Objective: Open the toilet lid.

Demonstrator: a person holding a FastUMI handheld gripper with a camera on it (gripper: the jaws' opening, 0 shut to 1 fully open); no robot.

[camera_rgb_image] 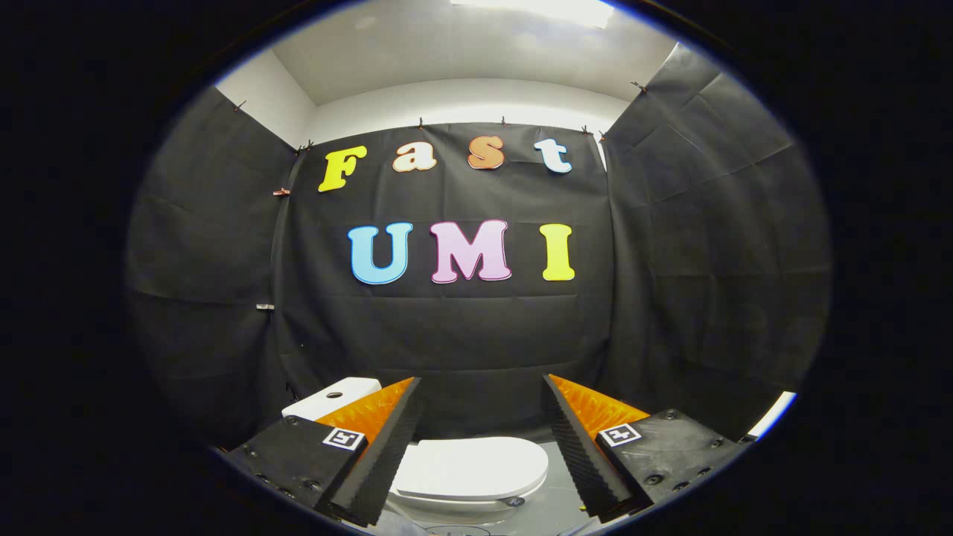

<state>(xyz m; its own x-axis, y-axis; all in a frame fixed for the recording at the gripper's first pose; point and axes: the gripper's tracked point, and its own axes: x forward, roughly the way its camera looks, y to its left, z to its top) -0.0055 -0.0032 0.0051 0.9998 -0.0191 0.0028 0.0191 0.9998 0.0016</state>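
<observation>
One tool (pixel 482 387): fingers spread wide, grasping nothing | toilet lid (pixel 470 467): closed, low centre frame between fingers | tank (pixel 333 399): lower left, behind left finger | black cloth wall (pixel 476 327) beyond.

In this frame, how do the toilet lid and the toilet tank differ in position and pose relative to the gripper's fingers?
The toilet lid lies flat and closed, seen in the gap between the open gripper's fingers; the toilet tank stands beside and beyond the left finger, partly hidden by it. The lid is a broad, rounded slab; the tank is boxy, with a round button on top. Both are white, and neither touches the fingers.
</observation>
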